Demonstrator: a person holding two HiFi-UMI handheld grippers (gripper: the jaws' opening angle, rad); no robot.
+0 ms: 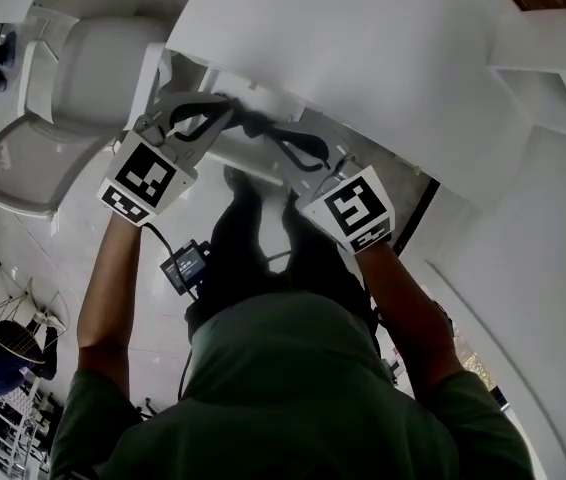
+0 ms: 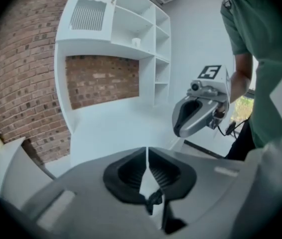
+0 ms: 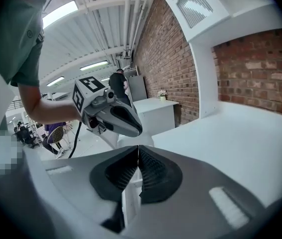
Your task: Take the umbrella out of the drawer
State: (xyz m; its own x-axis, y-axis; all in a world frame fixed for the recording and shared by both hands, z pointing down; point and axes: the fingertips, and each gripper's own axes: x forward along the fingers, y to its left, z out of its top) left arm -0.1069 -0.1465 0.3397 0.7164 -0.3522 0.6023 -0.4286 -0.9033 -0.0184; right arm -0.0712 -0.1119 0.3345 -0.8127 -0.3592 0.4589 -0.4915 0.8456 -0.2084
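Both tools are up in the upper middle of the head view, tips close together near the front edge of the white tabletop (image 1: 383, 58). The left tool (image 2: 146, 152) is clenched: its ribbed black pads meet in a thin line with nothing between them. The right tool (image 3: 138, 151) is the same story, jaws pressed together and empty. Each one's view catches the other. The right tool shows at the right of the left gripper view, and the left tool sits left of centre in the right gripper view. Each carries its marker cube (image 1: 148, 178). Behind the tabletop stands a brick wall (image 2: 101, 86), framed by a white shelf unit (image 2: 131, 34). A white chair (image 1: 73, 88) sits at the upper left of the head view, and the person's green shirt (image 1: 293, 388) fills the bottom of it. The umbrella and the drawer show in no view, so I can't tell where they are.
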